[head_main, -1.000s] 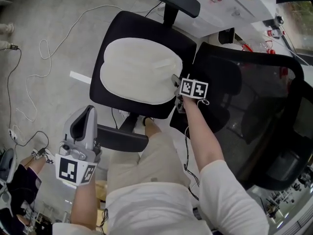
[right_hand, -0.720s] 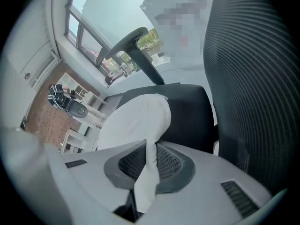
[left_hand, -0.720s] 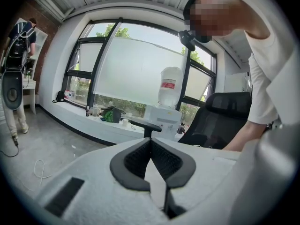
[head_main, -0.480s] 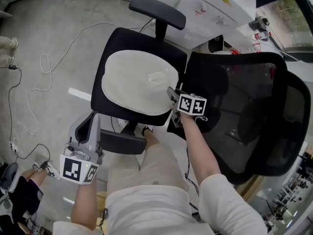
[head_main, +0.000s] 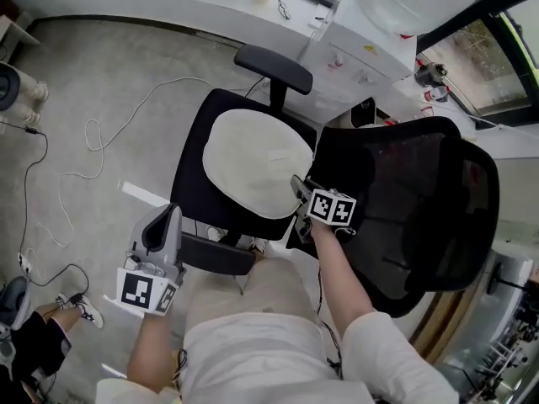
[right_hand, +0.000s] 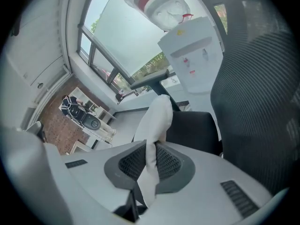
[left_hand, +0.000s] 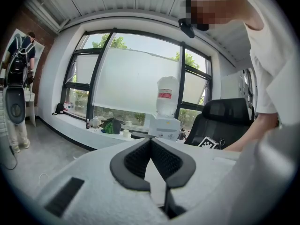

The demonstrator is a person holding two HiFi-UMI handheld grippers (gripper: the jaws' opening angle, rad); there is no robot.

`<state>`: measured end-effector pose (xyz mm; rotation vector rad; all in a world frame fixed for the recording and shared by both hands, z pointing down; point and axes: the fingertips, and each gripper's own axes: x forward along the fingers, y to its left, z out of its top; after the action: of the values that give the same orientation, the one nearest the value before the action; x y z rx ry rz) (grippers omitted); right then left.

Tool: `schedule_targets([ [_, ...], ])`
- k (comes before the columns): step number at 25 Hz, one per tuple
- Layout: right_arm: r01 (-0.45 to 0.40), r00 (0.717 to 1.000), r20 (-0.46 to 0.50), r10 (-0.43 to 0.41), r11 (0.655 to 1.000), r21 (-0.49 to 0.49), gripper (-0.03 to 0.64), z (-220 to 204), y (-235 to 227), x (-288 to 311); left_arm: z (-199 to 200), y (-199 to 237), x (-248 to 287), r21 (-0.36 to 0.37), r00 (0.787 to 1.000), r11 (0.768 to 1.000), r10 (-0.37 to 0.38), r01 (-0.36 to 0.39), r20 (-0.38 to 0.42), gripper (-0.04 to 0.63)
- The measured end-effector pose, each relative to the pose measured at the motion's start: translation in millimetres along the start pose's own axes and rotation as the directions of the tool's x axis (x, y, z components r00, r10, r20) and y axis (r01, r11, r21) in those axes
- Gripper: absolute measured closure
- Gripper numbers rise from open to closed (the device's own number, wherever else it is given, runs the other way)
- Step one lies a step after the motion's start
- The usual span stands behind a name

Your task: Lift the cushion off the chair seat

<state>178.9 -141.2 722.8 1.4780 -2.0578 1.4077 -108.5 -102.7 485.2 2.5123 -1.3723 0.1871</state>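
Note:
A cream oval cushion lies over the black chair seat in the head view. My right gripper is shut on the cushion's near right edge, beside the mesh backrest. In the right gripper view the cushion stands up as a pinched fold between the pads of the right gripper, with the seat behind it. My left gripper hangs by the near armrest, apart from the cushion. In the left gripper view the left gripper shows its pads meeting at the tips, with nothing held.
A far armrest sticks out behind the seat. A white water dispenser and a long counter stand beyond the chair. A cable loops over the grey floor at the left. Another person is at the lower left.
My right gripper has risen, drawing the cushion's pinched edge up off the seat. The left gripper has risen a little too. The chair looks smaller and farther below.

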Motion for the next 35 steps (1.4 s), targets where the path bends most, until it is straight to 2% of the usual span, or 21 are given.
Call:
schedule_targets([
  [9,-0.028,0.996,0.086,0.035,0.996,-0.087,0.575,51,55,-31,48,14,-25,0.092,0.997,0.995,0.038,-0.043,0.061,0.578],
  [14,-0.031,0.989,0.141,0.047,0.993,-0.113,0.575,69,79,-61,74,20,-30,0.119,0.993,0.991,0.05,-0.063,0.11,0.578],
  [18,-0.036,0.978,0.202,0.057,0.994,-0.105,0.576,87,94,-85,95,24,-30,0.134,0.987,0.988,0.051,-0.072,0.151,0.578],
  [23,-0.047,0.954,0.286,0.087,0.989,-0.142,0.575,124,125,-114,124,33,-33,0.15,0.976,0.985,0.055,-0.088,0.212,0.578],
  [28,-0.071,0.905,0.399,0.146,0.978,-0.197,0.575,178,161,-151,158,42,-40,0.169,0.957,0.978,0.071,-0.122,0.281,0.578],
  [35,-0.073,0.794,0.569,0.214,0.963,-0.26,0.575,246,209,-218,201,57,-66,0.194,0.927,0.965,0.096,-0.176,0.362,0.578],
])
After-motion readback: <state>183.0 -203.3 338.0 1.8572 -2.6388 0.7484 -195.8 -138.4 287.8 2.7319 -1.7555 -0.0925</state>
